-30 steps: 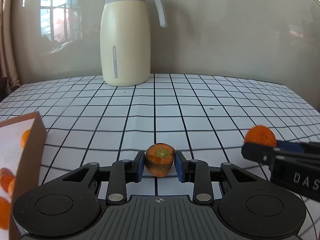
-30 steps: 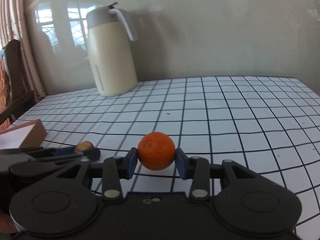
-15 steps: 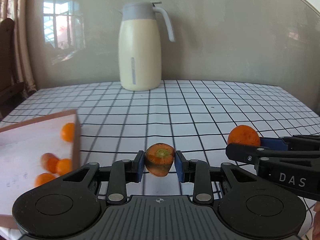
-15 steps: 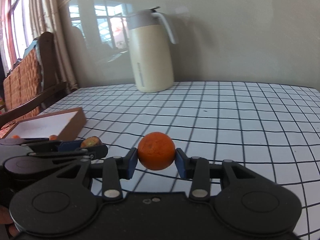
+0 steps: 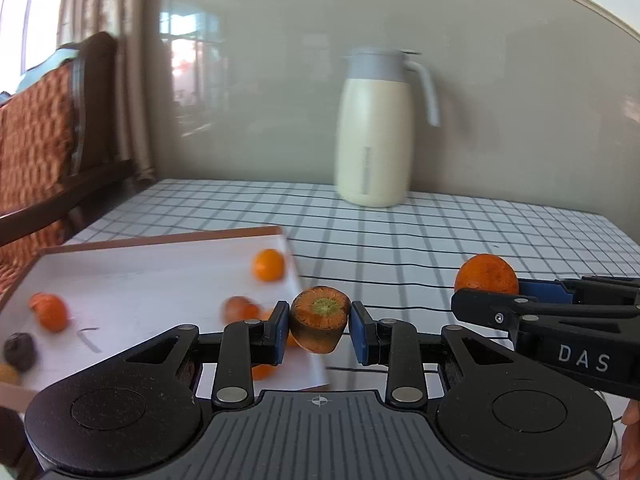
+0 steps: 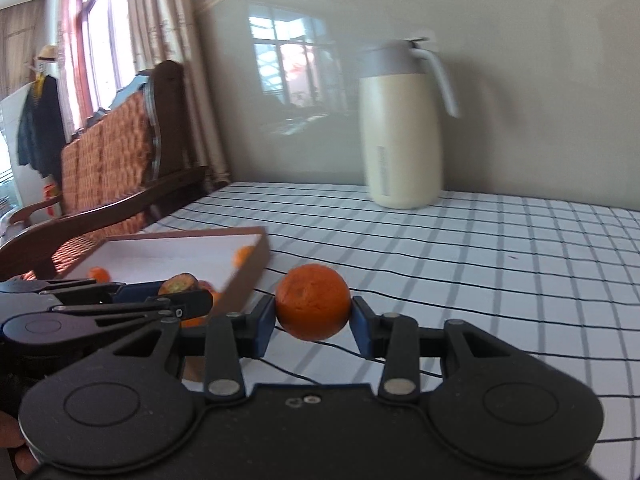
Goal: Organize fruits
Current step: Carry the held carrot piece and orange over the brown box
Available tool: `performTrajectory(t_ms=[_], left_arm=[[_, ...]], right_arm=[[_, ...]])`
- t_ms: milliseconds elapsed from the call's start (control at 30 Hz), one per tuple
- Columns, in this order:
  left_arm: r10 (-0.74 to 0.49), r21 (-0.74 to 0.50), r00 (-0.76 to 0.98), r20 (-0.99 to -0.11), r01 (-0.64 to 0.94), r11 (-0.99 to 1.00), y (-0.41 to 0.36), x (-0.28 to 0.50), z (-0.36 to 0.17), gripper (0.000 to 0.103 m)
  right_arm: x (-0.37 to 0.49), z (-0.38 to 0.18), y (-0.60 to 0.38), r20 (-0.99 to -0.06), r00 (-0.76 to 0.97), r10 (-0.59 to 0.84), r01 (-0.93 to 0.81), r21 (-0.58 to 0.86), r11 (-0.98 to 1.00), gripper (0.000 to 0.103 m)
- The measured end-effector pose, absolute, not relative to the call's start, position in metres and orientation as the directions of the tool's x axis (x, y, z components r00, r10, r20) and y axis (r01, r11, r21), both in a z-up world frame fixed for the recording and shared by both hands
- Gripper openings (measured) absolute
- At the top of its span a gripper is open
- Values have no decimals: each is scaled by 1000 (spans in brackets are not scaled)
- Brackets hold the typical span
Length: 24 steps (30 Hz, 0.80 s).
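L gripper: clamped on carrot stub, blue pads on both sides, cut face w/ green core twd cam; held above the near-right corner of the tray.
R gripper: clamped on orange, pads at its widest part; held above the tablecloth, just R of the tray.
tray: brown rim, white inside, on L part of table; several small oranges + one dark fruit loose in it, blurry.
step (guess): both items en route to the tray, not released yet.
handling, orange: light, round, skin gives a bit; will roll once let go, so set low on tray floor. Grip across the equator as now; too much squeeze could bruise.
handling, carrot stub: stiff, light, tapered so could slip out narrow end; hold on thick part nr cut face.
risk: L fingers near tray wall, could knock the rim.
bg: cream jug by the wall, well apart; wood chair at L.
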<state>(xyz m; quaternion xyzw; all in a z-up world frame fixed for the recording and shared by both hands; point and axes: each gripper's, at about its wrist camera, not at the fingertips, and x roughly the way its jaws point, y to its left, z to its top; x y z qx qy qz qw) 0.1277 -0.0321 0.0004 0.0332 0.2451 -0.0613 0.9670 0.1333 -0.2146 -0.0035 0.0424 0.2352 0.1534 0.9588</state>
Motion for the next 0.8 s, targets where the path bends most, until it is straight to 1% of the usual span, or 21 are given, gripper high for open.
performTrajectory(t_ms=[333,533,800], left_arm=[[5,22,889,-458,6,1000,26,122,6,32],[48,13,889,-456,-47,999,52,119,5,32],[102,10,885,-455,-110,994,78,117,3,32]], right_arm=[[139,-2,-165,-418,815,402,-373,153,915,32],[141,-4,-141,-412,810,417,-402,128,907,32],[143,-1,-122,-382,810,445,-426,140,894,32]])
